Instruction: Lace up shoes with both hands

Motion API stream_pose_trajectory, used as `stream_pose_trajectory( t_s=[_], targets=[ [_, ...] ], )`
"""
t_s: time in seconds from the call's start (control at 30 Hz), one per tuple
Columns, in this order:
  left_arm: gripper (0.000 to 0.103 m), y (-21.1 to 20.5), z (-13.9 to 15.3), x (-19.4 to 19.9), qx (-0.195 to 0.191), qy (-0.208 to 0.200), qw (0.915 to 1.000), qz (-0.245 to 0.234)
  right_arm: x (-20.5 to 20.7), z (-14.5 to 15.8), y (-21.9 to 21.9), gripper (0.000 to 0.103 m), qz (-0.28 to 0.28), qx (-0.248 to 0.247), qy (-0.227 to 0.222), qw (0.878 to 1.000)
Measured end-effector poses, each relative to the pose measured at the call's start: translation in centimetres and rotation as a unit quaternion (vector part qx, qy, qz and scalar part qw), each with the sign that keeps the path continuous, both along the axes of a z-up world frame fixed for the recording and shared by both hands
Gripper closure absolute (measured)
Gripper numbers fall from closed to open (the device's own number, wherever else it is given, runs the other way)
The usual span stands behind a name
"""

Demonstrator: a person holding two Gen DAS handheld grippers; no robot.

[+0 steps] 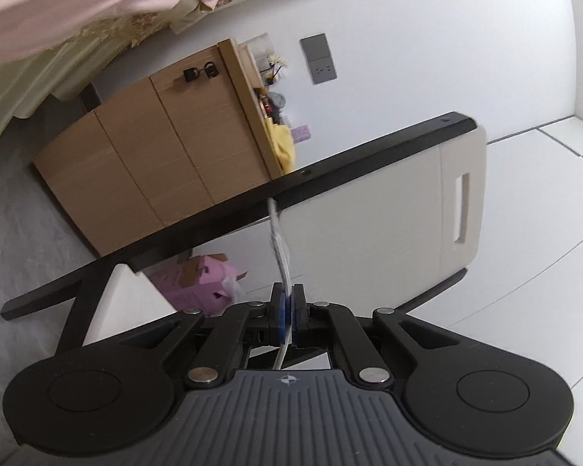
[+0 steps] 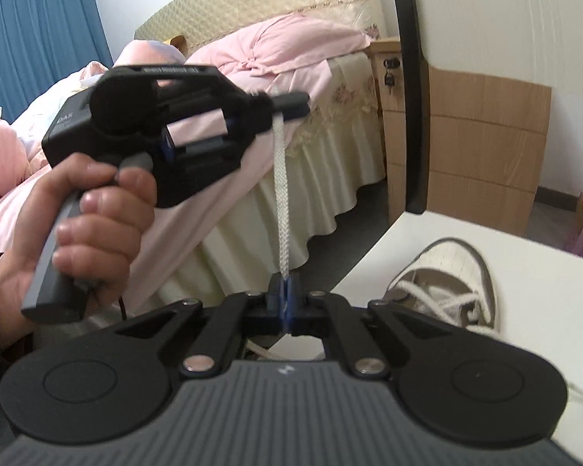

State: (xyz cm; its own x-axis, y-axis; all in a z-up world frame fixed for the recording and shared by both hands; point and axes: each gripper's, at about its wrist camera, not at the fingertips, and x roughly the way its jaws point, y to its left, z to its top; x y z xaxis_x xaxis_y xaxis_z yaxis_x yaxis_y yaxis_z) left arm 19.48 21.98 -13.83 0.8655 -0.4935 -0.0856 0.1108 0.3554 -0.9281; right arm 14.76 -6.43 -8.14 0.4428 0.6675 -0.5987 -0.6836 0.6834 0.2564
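A white flat shoelace (image 2: 283,194) is stretched taut between the two grippers, its long axis running near vertical in the right wrist view. Its lower part is clamped between the closed fingers of the right gripper (image 2: 285,299); its upper end is pinched by the left gripper (image 2: 287,103), which is held up and to the side by a hand (image 2: 93,217) wrapped round the grey handle, a dark sleeve seen at the wrist. In the left wrist view the same lace is seen pressed between the blue pads (image 1: 283,310), jaws together on it. The shoe (image 2: 447,283), white and grey-brown with loose white lacing, is lain on the white desk (image 2: 524,310), toe pointed away and up-right, well apart from the stretched lace. A bed (image 2: 291,89) with pink bedding, a blue curtain (image 2: 39,31) and a wooden cabinet (image 1: 155,147) are seen around.
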Motion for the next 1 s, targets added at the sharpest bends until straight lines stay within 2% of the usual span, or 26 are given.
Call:
stream_pose_trajectory(
  t_s=[0.1,0.27,0.3,0.33,0.4,0.43,0.53,0.6,0.67,0.77,0.87,0.9,0.97,1.0],
  targets=[
    [0.1,-0.2,0.5,0.0,0.015,-0.007,0.9999,0.003,-0.1,-0.3,-0.3,0.101,-0.003,-0.005,0.004,1.0],
    [0.1,-1.5,2.2,-0.3,0.105,-0.03,0.994,0.007,0.1,-0.4,-1.4,0.097,-0.015,0.011,0.018,1.0],
    [0.1,-2.0,2.4,-0.3,0.128,-0.03,0.9914,0.004,0.2,-0.4,-1.8,0.09,-0.018,0.019,0.02,0.999],
    [0.1,-2.6,2.7,-0.2,0.152,-0.028,0.9879,0.001,0.2,-0.1,-2.3,0.075,-0.021,0.027,0.019,0.999],
    [0.1,-3.8,3.0,-0.2,0.198,-0.029,0.9797,-0.01,0.2,0.7,-3.1,0.059,-0.029,0.043,0.01,0.999],
    [0.1,-4.5,3.1,-0.2,0.217,-0.034,0.9754,-0.019,0.3,1.1,-3.6,0.058,-0.033,0.053,0.007,0.998],
    [0.1,-6.6,3.3,-0.3,0.274,-0.047,0.9594,-0.048,0.7,2.2,-5.4,0.058,-0.056,0.1,0.008,0.993],
    [0.1,-8.0,3.5,-0.3,0.311,-0.055,0.9464,-0.066,1.2,2.8,-6.9,0.058,-0.077,0.154,0.009,0.985],
    [0.1,-9.4,3.5,-0.5,0.345,-0.064,0.9325,-0.085,1.8,3.1,-7.8,0.058,-0.09,0.184,0.011,0.979],
    [0.1,-11.7,3.2,-0.8,0.4,-0.085,0.905,-0.119,2.7,3.4,-8.6,0.059,-0.104,0.212,0.013,0.972],
    [0.1,-13.7,2.8,-1.1,0.433,-0.101,0.8821,-0.157,3.6,3.6,-8.8,0.062,-0.112,0.229,0.014,0.967],
    [0.1,-14.3,2.6,-1.2,0.442,-0.105,0.875,-0.168,3.8,3.5,-8.7,0.066,-0.112,0.233,0.018,0.966],
    [0.1,-14.9,2.4,-1.3,0.448,-0.109,0.8691,-0.18,4.3,3.3,-8.4,0.076,-0.111,0.235,0.027,0.965],
    [0.1,-15.1,2.3,-1.3,0.449,-0.111,0.8668,-0.185,4.6,3.1,-8.3,0.085,-0.112,0.232,0.031,0.966]
  ],
)
